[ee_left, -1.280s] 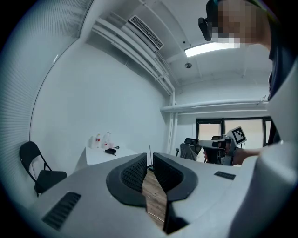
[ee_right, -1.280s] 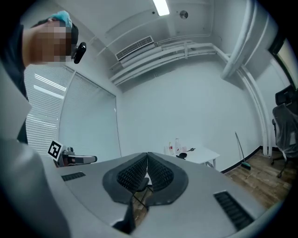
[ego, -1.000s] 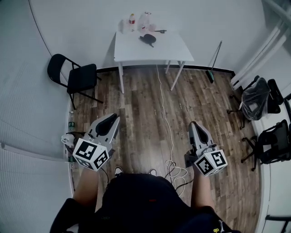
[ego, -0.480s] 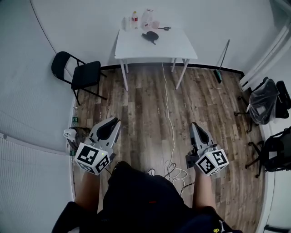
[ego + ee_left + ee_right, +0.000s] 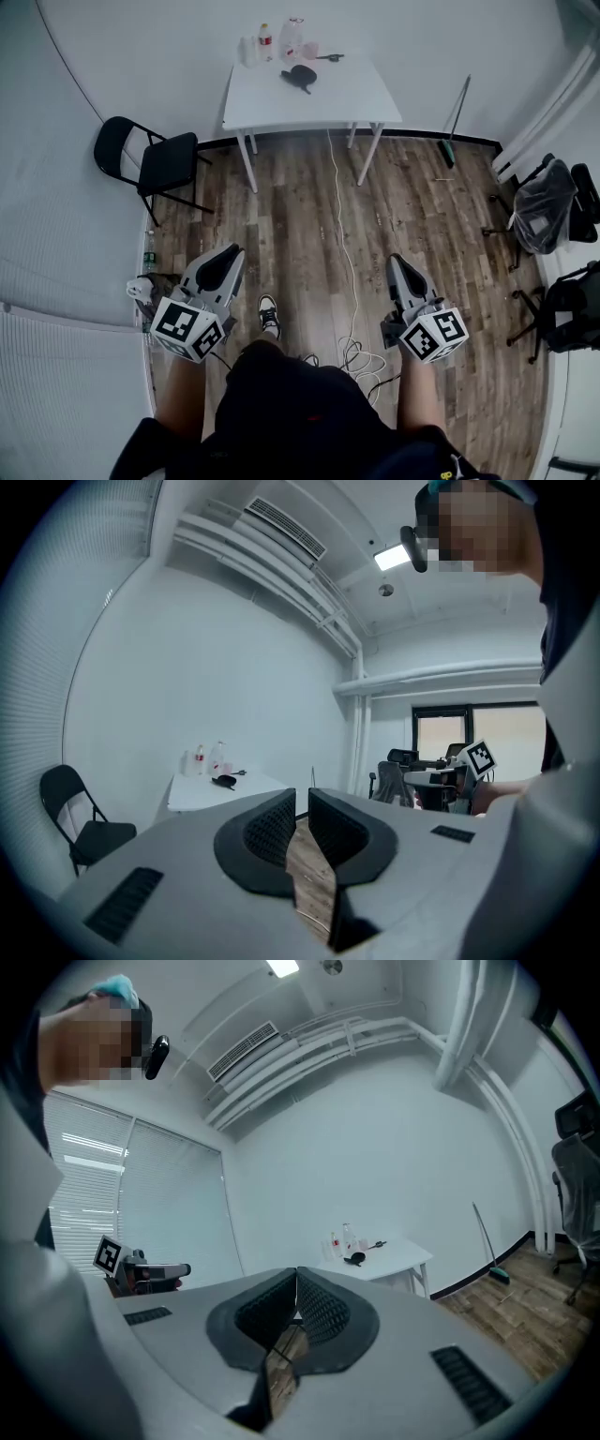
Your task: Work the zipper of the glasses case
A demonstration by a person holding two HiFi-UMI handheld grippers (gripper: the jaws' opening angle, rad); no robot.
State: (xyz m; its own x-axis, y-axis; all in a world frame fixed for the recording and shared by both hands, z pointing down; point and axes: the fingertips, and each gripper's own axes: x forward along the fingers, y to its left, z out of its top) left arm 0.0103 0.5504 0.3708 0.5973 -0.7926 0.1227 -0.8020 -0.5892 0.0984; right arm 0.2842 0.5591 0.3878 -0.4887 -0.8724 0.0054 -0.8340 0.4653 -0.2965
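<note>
Glasses case: the dark glasses case (image 5: pixel 302 78) is seen lying on the white table (image 5: pixel 323 103), towards its far side. It is touched by nothing. The state of its zipper cannot be told, because the case is too small in every view.
Beside the case: a bottle with a red label (image 5: pixel 266 41), a clear bottle (image 5: pixel 292 37) and a pale pink cup (image 5: pixel 310 50) are placed behind it, close to the wall. A small dark tool (image 5: pixel 330 58) is laid to its right, apart from it.
Table: it is set against the white wall, at the far end of the wooden floor (image 5: pixel 300 216).
Left gripper: the left gripper (image 5: pixel 232 251) is held low over the floor, well apart from the table, and is pointed towards it. Its jaws are closed to a thin slit, and nothing is held between them.
Right gripper: the right gripper (image 5: pixel 395 259) is held alongside, also well apart from the table. Its jaws are closed with the tips touching, and nothing is gripped.
Person: dark clothing is seen at the bottom of the head view, and one shoe (image 5: pixel 269 314) is set on the floor between the two grippers.
Cable: a white cable (image 5: pixel 341 234) is laid from under the table to a coil near the right gripper.
Surroundings: a black folding chair (image 5: pixel 155 161) is placed left of the table, a broom (image 5: pixel 452 120) is leaned on the wall at its right, and office chairs (image 5: pixel 532 211) are grouped at the right edge.
</note>
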